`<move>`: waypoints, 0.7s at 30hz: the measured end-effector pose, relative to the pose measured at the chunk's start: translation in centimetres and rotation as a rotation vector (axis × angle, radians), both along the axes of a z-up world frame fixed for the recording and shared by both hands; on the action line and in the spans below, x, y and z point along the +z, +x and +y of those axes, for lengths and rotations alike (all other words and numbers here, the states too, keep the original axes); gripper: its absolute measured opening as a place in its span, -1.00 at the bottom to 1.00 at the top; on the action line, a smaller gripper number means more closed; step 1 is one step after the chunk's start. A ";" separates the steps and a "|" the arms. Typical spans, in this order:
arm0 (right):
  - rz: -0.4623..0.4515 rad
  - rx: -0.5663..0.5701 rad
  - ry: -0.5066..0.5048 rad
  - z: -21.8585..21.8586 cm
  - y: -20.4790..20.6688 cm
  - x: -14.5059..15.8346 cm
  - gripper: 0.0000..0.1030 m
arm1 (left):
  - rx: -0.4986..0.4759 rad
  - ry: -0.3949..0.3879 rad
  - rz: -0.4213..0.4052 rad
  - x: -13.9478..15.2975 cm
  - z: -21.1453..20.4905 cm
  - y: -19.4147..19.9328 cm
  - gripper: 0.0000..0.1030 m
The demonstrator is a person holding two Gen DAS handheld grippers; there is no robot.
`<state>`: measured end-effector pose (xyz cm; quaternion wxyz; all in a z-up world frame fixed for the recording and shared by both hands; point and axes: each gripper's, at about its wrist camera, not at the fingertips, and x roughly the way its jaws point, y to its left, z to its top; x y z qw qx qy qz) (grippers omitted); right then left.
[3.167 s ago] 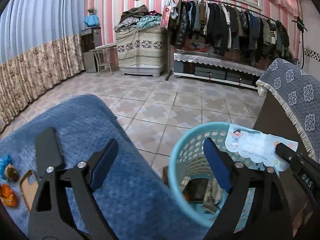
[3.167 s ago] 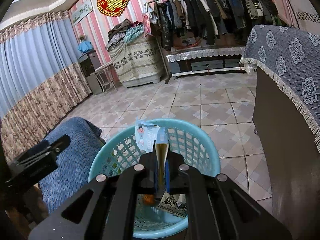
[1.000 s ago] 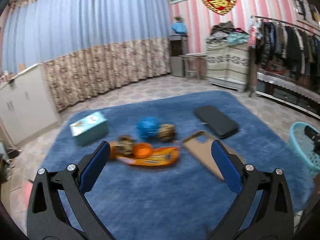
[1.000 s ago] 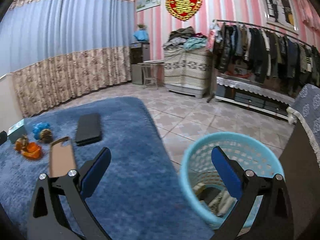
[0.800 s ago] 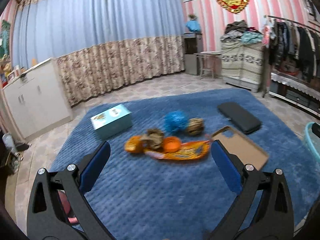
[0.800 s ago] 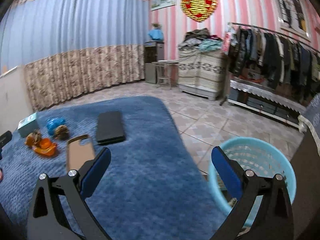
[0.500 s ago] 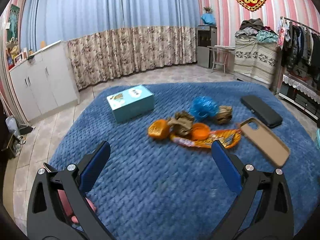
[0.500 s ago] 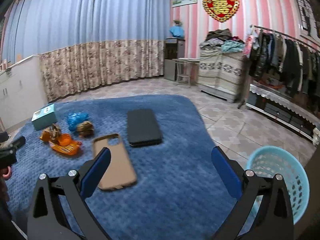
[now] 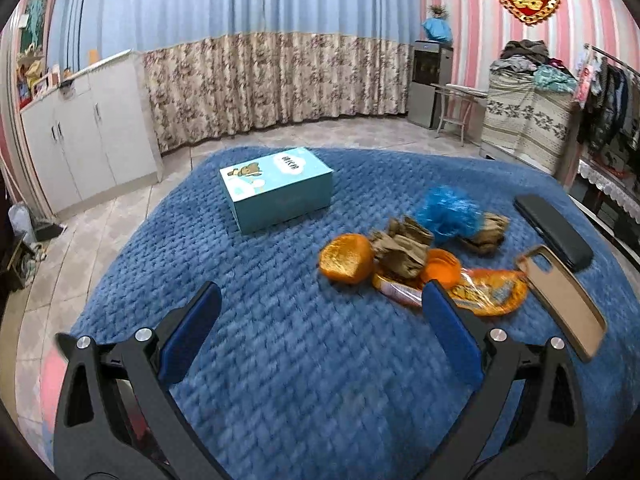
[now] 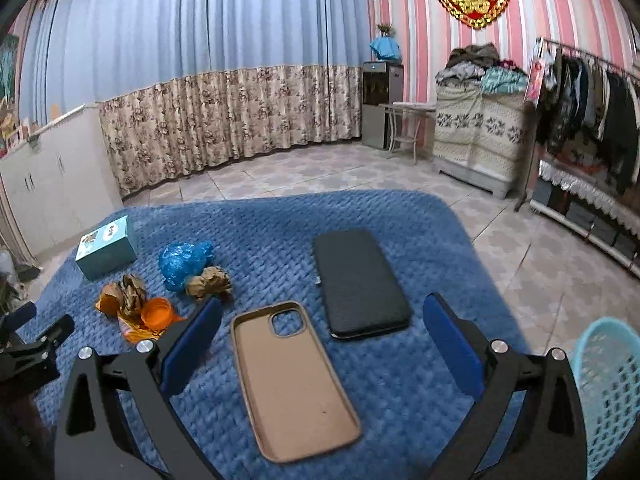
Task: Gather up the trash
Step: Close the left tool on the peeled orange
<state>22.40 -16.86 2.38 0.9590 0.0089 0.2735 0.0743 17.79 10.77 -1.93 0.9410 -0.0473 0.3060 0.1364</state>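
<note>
Trash lies in a heap on the blue rug (image 9: 304, 344): an orange peel (image 9: 346, 258), crumpled brown paper (image 9: 402, 246), an orange cap (image 9: 442, 266), an orange wrapper (image 9: 480, 294), a blue plastic bag (image 9: 444, 212) and another brown paper ball (image 9: 486, 232). My left gripper (image 9: 320, 324) is open and empty, just short of the heap. My right gripper (image 10: 320, 328) is open and empty above a tan phone case (image 10: 292, 376). The heap also shows in the right wrist view (image 10: 136, 308). The light blue basket (image 10: 612, 392) stands at the right edge, off the rug.
A light blue box (image 9: 276, 188) sits on the rug behind the heap. A black phone (image 10: 360, 284) lies beside the tan phone case (image 9: 564, 300). White cabinets (image 9: 88, 136) stand at the left, curtains at the back, a clothes rack (image 10: 592, 92) at the right.
Both grippers have swung left, away from the basket and over the rug. The right gripper let its wrapper go into the basket and opened. The left gripper has come closer to the heap.
</note>
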 end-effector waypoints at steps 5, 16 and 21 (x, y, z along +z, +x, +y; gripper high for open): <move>0.005 0.000 -0.024 0.4 0.5 -0.4 0.91 | -0.013 -0.069 0.067 -1.6 0.9 4.0 0.57; 0.062 0.046 -0.087 2.3 1.4 -2.1 0.91 | -0.068 -0.165 0.149 -3.9 1.6 7.9 -0.19; 0.085 0.082 -0.093 3.8 1.3 -2.7 0.91 | -0.061 -0.091 0.111 -3.3 1.0 6.5 -0.29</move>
